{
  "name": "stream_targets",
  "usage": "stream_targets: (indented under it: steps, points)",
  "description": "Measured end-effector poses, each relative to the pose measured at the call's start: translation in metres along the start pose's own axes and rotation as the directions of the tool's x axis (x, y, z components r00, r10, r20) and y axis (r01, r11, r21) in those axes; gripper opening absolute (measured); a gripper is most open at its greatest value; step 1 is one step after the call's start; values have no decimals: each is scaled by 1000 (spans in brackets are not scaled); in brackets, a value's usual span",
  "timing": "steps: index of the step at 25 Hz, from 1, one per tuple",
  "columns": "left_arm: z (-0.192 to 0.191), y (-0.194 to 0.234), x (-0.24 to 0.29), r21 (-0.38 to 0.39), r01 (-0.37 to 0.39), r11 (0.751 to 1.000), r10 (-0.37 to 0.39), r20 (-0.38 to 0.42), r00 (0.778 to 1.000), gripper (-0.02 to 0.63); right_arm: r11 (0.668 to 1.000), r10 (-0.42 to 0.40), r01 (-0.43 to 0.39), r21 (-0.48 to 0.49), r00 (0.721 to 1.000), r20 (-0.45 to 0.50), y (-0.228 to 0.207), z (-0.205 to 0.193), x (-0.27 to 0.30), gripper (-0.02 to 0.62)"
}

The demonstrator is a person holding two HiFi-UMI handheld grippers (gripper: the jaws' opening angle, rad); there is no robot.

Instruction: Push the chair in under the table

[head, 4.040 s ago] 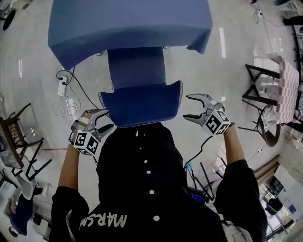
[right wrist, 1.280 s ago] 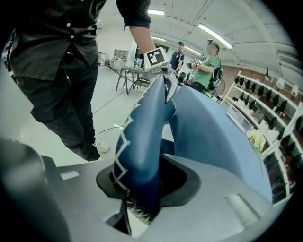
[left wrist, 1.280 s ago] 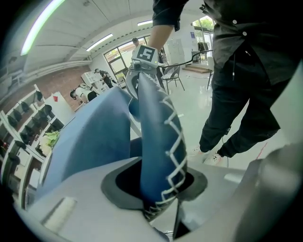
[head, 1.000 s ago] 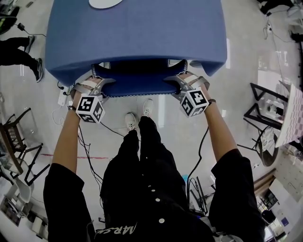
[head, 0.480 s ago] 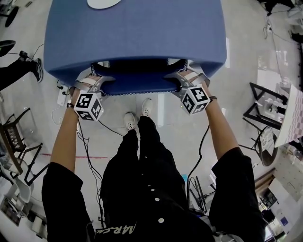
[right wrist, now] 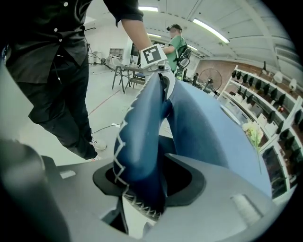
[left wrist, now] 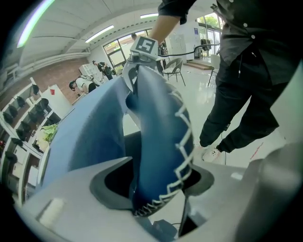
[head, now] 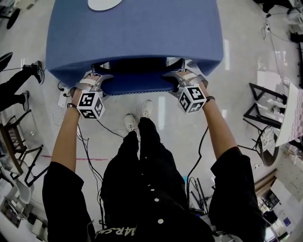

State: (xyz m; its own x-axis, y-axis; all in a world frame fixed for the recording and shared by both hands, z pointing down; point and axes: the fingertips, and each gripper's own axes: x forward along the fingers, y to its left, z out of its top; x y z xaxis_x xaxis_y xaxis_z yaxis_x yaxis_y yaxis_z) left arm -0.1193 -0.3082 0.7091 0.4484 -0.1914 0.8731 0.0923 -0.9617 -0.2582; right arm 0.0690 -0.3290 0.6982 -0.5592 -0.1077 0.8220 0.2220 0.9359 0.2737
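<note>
A blue upholstered chair (head: 135, 84) with white stitching stands with its seat under the table (head: 135, 33), which is draped in a blue cloth. Only the top of the chair back shows below the cloth's edge. My left gripper (head: 96, 81) is shut on the left end of the chair back (left wrist: 158, 137), whose stitched edge sits between the jaws of this left gripper (left wrist: 156, 191). My right gripper (head: 181, 79) is shut on the right end of the chair back (right wrist: 142, 142), and the padded edge fills the jaws of this right gripper (right wrist: 144, 184).
A white plate (head: 104, 4) lies at the table's far edge. My shoes (head: 137, 116) stand just behind the chair, with cables (head: 90, 146) trailing on the floor. Another person's legs (head: 19, 82) are at the left. Dark chair frames (head: 262, 106) stand at the right.
Four seconds ago the chair stood out from the table with both grippers open beside it. Now both are shut on its back and the seat is under the cloth; it crept slightly further in.
</note>
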Motion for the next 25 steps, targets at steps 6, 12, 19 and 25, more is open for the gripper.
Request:
stream_targets:
  steps: [6, 12, 19, 25]
  points:
    - [1, 2, -24, -63, -71, 996, 71, 0, 997, 275, 999, -38, 38, 26, 999, 5, 5, 5, -29, 230]
    - [7, -4, -59, -53, -152, 987, 151, -11, 988, 243, 988, -114, 111, 103, 993, 23, 10, 24, -63, 219]
    - [34, -3, -126, -172, -353, 920, 367, 57, 928, 67, 873, -383, 333, 357, 920, 78, -9, 62, -132, 59]
    - [78, 9, -175, -367, -486, 793, 553, 100, 827, 2, 721, -568, 409, 559, 811, 138, -28, 100, -186, 23]
